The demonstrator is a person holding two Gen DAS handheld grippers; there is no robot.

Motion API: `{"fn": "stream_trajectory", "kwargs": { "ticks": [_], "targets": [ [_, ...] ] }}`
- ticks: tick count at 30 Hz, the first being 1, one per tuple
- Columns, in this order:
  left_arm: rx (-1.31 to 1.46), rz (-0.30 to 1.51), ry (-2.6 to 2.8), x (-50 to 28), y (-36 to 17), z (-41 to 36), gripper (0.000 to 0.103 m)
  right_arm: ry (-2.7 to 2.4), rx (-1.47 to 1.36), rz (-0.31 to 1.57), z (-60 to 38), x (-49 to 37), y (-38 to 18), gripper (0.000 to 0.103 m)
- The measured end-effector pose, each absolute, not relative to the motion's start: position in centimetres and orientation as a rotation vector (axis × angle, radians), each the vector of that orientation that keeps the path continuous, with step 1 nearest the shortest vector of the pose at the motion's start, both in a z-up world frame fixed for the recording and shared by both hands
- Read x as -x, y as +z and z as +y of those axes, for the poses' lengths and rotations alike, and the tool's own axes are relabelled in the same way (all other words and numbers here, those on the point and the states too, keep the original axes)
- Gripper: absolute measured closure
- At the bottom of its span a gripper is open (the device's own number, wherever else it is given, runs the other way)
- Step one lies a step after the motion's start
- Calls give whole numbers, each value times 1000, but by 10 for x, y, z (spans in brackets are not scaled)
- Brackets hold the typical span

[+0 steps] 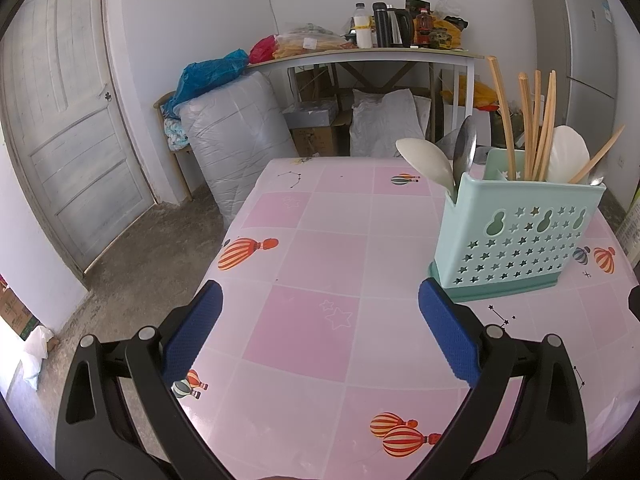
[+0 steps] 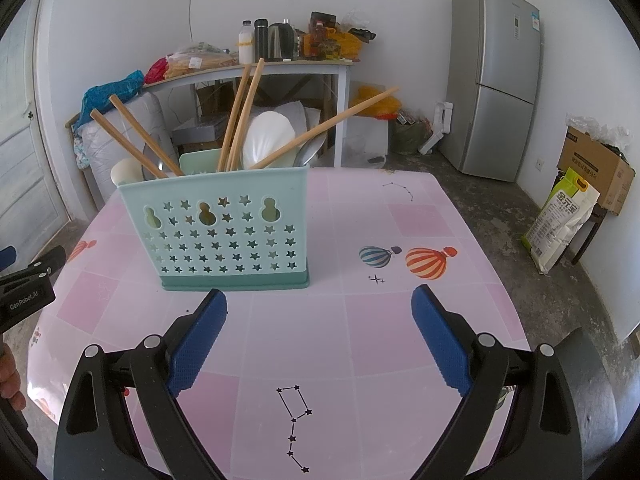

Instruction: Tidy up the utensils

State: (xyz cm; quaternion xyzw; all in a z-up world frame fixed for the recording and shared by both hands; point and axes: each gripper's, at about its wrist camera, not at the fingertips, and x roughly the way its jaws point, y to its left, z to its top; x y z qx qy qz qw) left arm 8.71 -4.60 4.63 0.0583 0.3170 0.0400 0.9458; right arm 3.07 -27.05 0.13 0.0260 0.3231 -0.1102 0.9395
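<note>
1. On the pink table (image 2: 400, 208), toward its far half: a mint-green utensil holder (image 2: 224, 236), upright, star-punched front wall facing both cameras.
2. Inside the holder: wooden chopsticks (image 2: 240, 116) leaning at splayed angles, a white rice paddle (image 2: 266, 136) standing at the middle-right, a metal spoon (image 2: 308, 150) tucked just behind the paddle.
3. At the holder's left end, seen from the left wrist: a second white spoon (image 1: 426, 160) and a metal spoon (image 1: 466, 146), both tilted outward over the rim.
4. Near the holder's front left corner: left gripper (image 1: 320, 304), blue pads spread wide, nothing between them, right pad (image 1: 444, 332) close by the holder's base; touching or not, could not tell.
5. In front of the holder, slightly to its right: right gripper (image 2: 318, 308), likewise spread wide and empty, above bare tablecloth with a star-line print (image 2: 294, 424).
6. Behind the holder, well apart: a cluttered side table (image 2: 280, 66) with bottles and a kettle.
7. Far right of the holder: a grey refrigerator (image 2: 494, 80) against the wall.
8. Left of the holder, at the frame edge of the right wrist view: the left gripper's black body, and part of a hand (image 2: 10, 376).
</note>
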Motion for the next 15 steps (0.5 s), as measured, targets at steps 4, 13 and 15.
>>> {"fn": "stream_trajectory", "kwargs": {
  "ticks": [4,13,15],
  "targets": [
    [-117,648,81,-87,46,-46,9,-225,-52,660,-271,-31,1,12],
    [-117,649,81,-87,44,-45,9,-225,-52,659,-271,-31,1,12],
    [-117,649,81,-87,45,-45,9,-225,-53,659,-271,-30,1,12]
  ]
}}
